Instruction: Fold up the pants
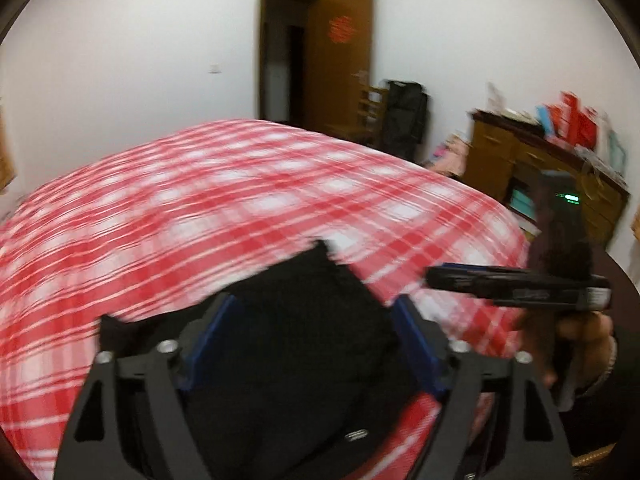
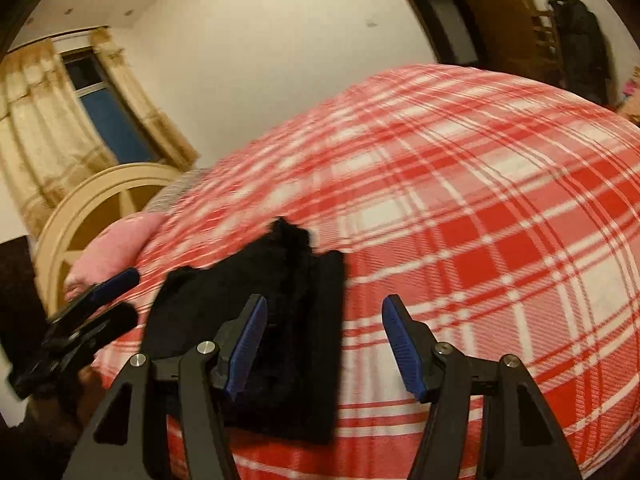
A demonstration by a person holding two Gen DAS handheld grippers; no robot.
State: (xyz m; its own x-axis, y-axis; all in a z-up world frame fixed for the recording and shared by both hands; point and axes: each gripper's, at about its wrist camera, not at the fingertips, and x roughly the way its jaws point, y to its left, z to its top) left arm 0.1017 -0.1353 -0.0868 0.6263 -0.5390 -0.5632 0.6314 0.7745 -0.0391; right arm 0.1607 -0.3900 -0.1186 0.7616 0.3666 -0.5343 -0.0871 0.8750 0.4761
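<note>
Motion blur smears both views. The black pants (image 2: 256,332) lie folded compact on the plaid bed (image 2: 480,240); left tool (image 1: 316,344) and right tool (image 2: 324,344) gape wide, empty.

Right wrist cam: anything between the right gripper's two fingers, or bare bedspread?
Bare plaid bedspread only. The right hand-held gripper is open and empty; the black pants lie off to its left, behind the left finger.
</note>
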